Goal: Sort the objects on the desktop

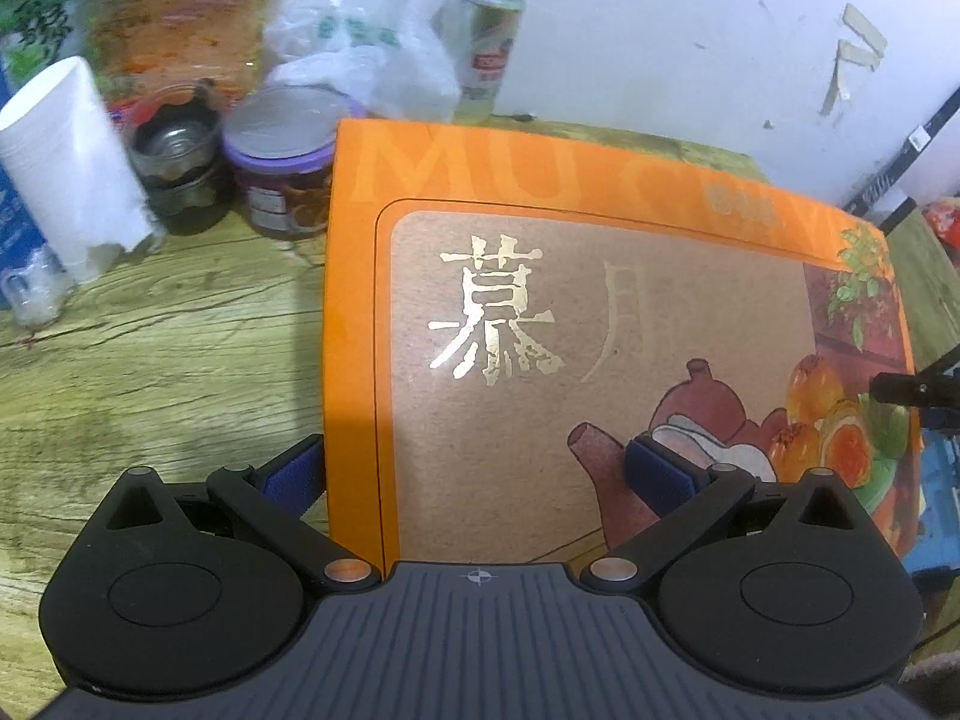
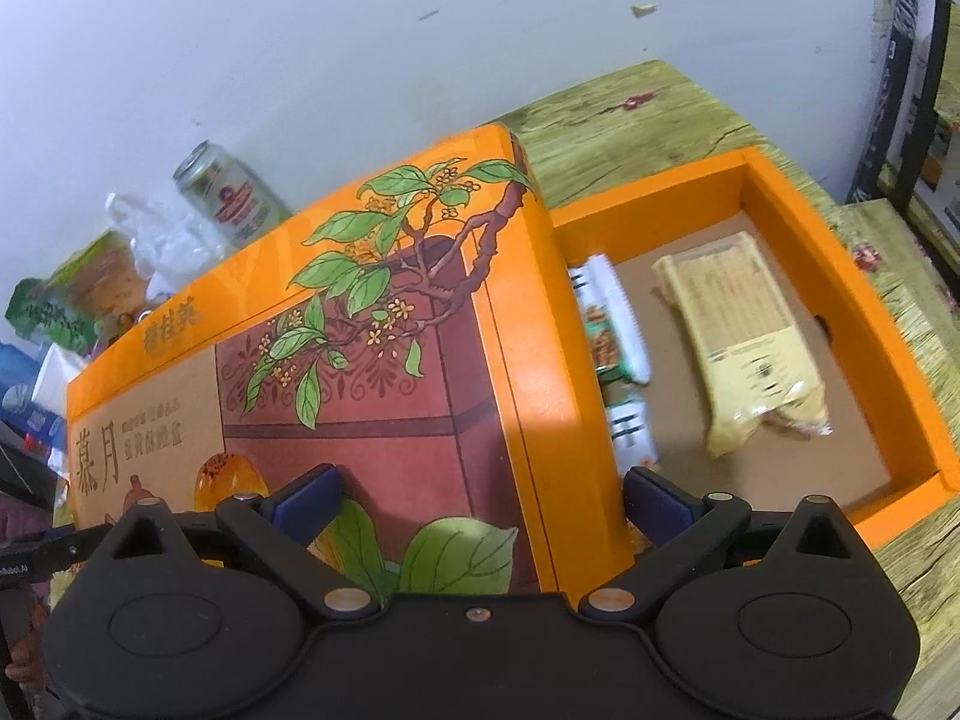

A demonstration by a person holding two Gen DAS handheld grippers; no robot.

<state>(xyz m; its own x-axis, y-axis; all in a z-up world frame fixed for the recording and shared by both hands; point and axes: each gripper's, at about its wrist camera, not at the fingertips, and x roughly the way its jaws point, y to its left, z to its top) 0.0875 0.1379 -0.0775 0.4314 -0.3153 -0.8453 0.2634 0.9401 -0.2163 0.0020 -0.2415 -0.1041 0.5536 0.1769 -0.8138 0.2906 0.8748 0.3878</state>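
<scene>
An orange box lid [image 1: 600,324] with gold characters and a teapot picture fills the left wrist view. My left gripper [image 1: 474,474] is open, its jaws astride the lid's left edge. In the right wrist view the lid [image 2: 372,330] is tilted and partly covers the orange box base [image 2: 840,276]. Inside the base lie a yellow packet [image 2: 744,336] and white-green snack packs [image 2: 612,330]. My right gripper [image 2: 480,498] is open, its jaws astride the lid's right edge.
On the wooden table [image 1: 150,330] at the back stand a drink can [image 1: 489,42], a purple-lidded tub [image 1: 282,156], a dark metal jar [image 1: 177,150], a stack of white cups [image 1: 72,162], snack bags [image 1: 174,30] and a clear plastic bag [image 1: 372,60].
</scene>
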